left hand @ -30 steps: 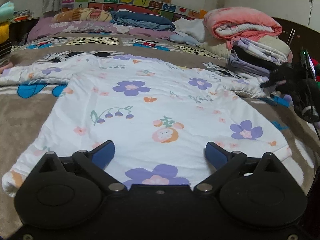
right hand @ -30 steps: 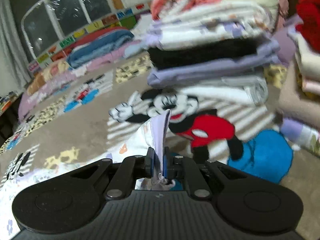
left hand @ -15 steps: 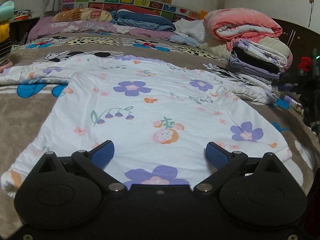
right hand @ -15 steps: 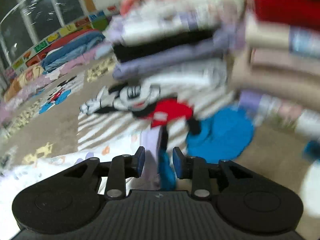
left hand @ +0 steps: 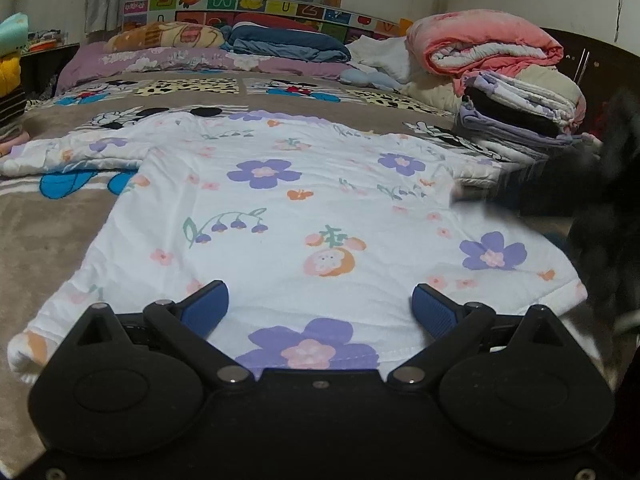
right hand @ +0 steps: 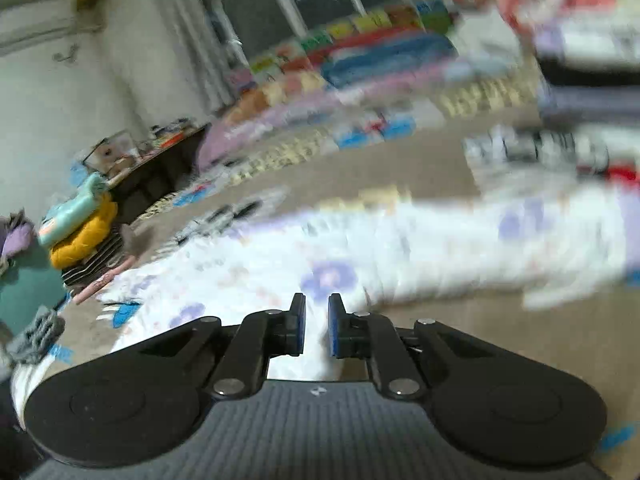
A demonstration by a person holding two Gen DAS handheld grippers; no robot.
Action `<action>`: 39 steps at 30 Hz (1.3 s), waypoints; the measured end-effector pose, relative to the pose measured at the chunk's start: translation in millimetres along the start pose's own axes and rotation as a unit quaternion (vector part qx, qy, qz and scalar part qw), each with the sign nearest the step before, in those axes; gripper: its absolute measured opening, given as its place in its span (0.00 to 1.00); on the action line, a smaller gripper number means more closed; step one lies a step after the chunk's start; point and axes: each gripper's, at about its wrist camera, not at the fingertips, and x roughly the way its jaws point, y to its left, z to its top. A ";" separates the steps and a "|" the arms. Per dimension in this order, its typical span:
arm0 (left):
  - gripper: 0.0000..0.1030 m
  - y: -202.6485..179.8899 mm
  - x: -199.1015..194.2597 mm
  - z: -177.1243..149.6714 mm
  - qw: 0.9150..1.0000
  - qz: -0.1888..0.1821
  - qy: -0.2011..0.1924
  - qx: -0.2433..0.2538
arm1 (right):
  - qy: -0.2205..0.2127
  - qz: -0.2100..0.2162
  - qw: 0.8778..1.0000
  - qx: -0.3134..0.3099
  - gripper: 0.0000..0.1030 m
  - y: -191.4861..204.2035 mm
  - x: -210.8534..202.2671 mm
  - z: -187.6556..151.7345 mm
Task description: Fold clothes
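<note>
A white long-sleeved top with purple flowers lies spread flat on the bed, hem toward me, both sleeves stretched out sideways. My left gripper is wide open and empty just above the hem. In the right wrist view the top is blurred, with its right sleeve lying on the bed. My right gripper hangs over the top's right side with its jaws a narrow gap apart and nothing between them. It shows in the left wrist view as a dark blur at the right.
A stack of folded clothes and a pink quilt sits at the bed's right. Pillows and blankets line the far end. More folded clothes are piled at the left. The brown cartoon bedspread surrounds the top.
My right gripper let go of the sleeve cuff, and the sleeve now lies on the bed. It then swung left toward the body of the top. My left gripper stayed put.
</note>
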 end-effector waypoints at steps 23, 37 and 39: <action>0.97 -0.6 0.8 -1.2 1.000 0.002 -0.001 0.008 | 0.045 0.007 0.993 0.105 0.08 -40.7 5.7 -22.3; 0.97 -4.7 -1.5 -4.4 1.000 0.007 0.000 0.020 | 0.014 -0.016 0.999 0.039 0.09 -14.0 -65.0 -82.9; 0.97 -4.6 -2.7 -5.7 1.000 0.008 0.001 0.024 | 0.010 -0.022 0.999 0.036 0.08 -12.6 -71.5 -90.7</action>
